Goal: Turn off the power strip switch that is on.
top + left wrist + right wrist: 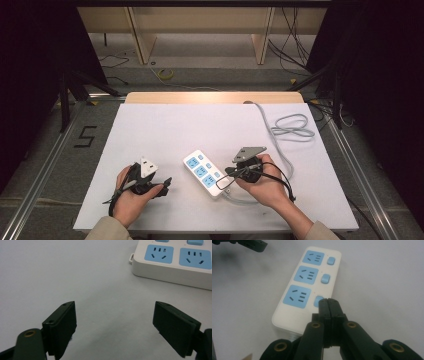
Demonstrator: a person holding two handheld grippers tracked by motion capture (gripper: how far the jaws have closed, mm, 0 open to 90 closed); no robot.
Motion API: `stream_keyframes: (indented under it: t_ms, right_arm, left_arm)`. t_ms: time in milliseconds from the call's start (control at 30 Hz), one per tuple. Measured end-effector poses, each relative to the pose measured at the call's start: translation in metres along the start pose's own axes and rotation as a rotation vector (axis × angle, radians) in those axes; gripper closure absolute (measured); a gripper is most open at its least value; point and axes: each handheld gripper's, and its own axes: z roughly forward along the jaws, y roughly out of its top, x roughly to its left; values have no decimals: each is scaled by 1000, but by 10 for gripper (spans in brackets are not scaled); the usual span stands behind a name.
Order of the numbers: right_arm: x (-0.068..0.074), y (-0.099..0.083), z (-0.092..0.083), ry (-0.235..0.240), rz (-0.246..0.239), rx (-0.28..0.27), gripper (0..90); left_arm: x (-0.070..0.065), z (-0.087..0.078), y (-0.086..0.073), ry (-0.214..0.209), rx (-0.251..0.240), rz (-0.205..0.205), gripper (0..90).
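Closed fingers point(329, 305) at white power strip's point(307, 285) blue switch point(318, 300).

Taped numeral "5" point(86, 136) — on the floor point(60, 175)

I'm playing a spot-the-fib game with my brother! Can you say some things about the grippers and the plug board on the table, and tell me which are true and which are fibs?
1. The right gripper has its jaws shut, with nothing between them. True.
2. The left gripper squeezes the power strip. False: its jaws are open and the strip lies apart from them.
3. The power strip has three blue sockets, each with a blue switch beside it. True.
4. The right gripper's tips are by the switch at the strip's cable end. True.
5. The grey cable lies dead straight. False: it curls into loops near the table's far right.
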Motion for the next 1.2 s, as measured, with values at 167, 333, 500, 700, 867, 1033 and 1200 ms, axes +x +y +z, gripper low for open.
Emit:
stream_keyframes:
  t_ms: [167, 333, 500, 700, 867, 1033, 1200]
  right_arm:
    - [2, 2, 4, 1, -4, 9, 900]
    - [2, 4, 6, 7, -9, 17, 900]
    - [3, 6, 9, 12, -3, 24, 900]
    - [3, 9, 11, 21, 5, 35, 900]
    - [3, 12, 15, 31, 13, 46, 900]
    - [3, 15, 18, 37, 16, 55, 900]
    - [2, 17, 20, 45, 21, 63, 900]
  left_arm:
    - [0, 0, 0, -1, -4, -2, 189]
    - [0, 0, 0, -1, -4, 0, 190]
    - [0, 0, 0, -1, -1, 1, 190]
    - [0, 0, 0, -1, -4, 0, 190]
    - [0, 0, 0, -2, 0, 2, 190]
    - [0, 0, 0, -2, -3, -3, 190]
    - [-1, 0, 0, -3, -4, -3, 190]
